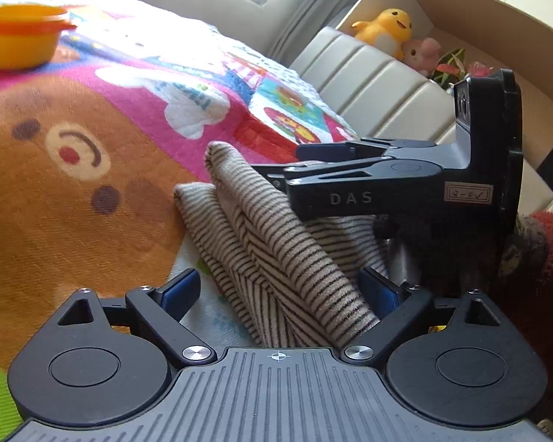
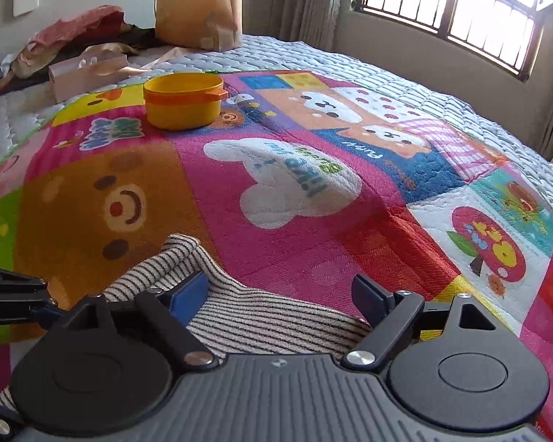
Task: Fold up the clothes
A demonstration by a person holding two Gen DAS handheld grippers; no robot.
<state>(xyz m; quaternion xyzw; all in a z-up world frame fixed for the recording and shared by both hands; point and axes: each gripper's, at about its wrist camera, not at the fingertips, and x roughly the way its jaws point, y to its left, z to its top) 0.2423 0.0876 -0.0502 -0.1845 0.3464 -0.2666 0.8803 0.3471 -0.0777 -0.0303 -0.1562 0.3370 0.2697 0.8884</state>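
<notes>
Striped in thin dark lines on cream, the soft knitted garment (image 1: 276,254) lies bunched on the colourful cartoon blanket (image 1: 92,202) of the bed, at the lower centre of the left wrist view; in the right wrist view the same cloth (image 2: 254,316) fills the lower centre, its folded edge rising toward the brown bear print. It is crumpled into several thick folds, not flat. The left tongs (image 1: 282,294) stand wide open, with a ridge of the cloth lying between the blue pads, which do not press on it. The right tongs (image 2: 282,294) are also open, hanging over the cloth, the left pad just beside a fold. In the left wrist view the right tongs (image 1: 276,180) come in from the right side and their tips are touching or just beside the top of the pile. An orange-yellow round container (image 2: 182,101) stands on the blanket in the upper left; I cannot tell what is inside. Behind it are a brown paper bag (image 2: 199,7), a pale box (image 2: 88,73) and a heap of clothes (image 2: 73,33). A yellow plush duck (image 1: 385,29) sits on a shelf at the upper right.
</notes>
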